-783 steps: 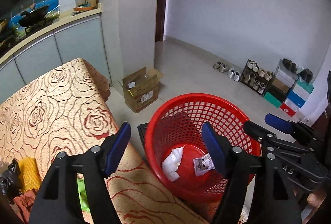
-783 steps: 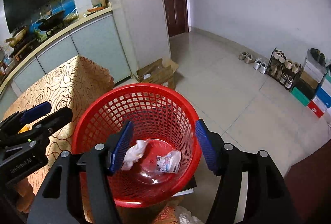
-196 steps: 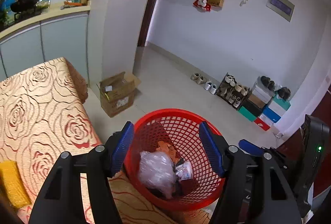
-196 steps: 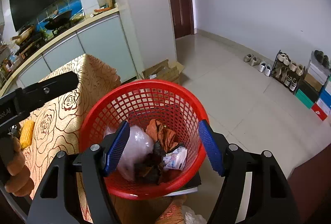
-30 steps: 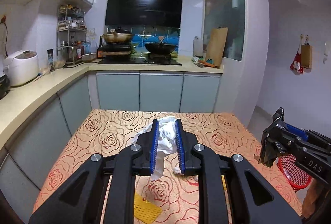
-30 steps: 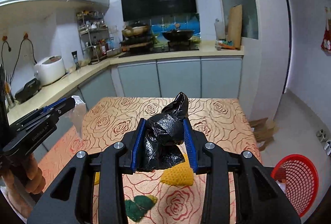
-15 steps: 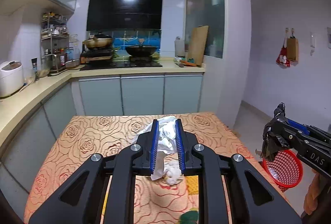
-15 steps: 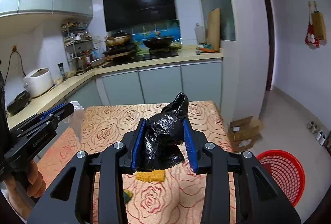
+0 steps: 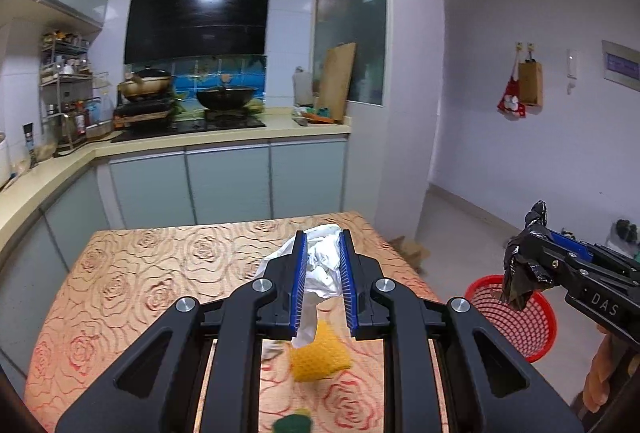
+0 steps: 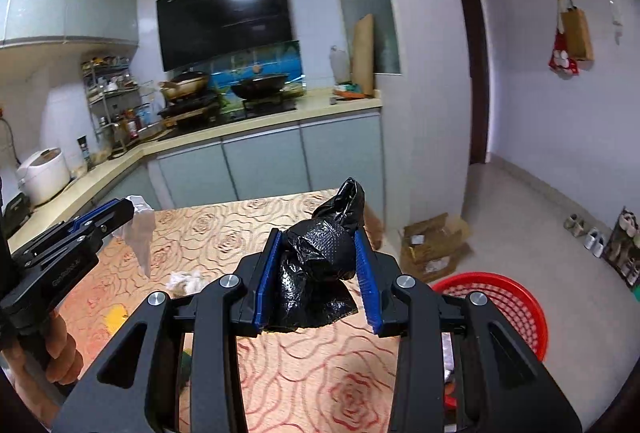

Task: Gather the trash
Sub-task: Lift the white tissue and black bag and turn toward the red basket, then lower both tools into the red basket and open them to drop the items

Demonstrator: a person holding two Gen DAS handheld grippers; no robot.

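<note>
Kitchen counters ran behind a table [image 10: 224,233] covered in a rose-patterned cloth, which filled the middle of both wrist views. A red mesh basket [image 10: 504,309] stood on the floor off the table's corner, at about four o'clock in the right wrist view and at three to four o'clock in the left. The right gripper [image 10: 316,265] was clamped on a crumpled black plastic bag [image 10: 320,257], its jaws partly closed around the bulk. The left gripper [image 9: 323,273] was pinched nearly shut on a wad of clear and white plastic wrap [image 9: 320,261], a strip of it hanging below the pads. More trash lay on the cloth: a yellow mesh scrap [image 9: 320,357] at six o'clock in the left view, a green scrap [image 9: 292,423] at the bottom edge, and a small white crumpled wad [image 10: 186,279] at nine o'clock in the right view. Both loads seemed bound for the basket. Carrying each one fully over the rim before opening would likely serve best, since light film can drift or cling to a pad.
</note>
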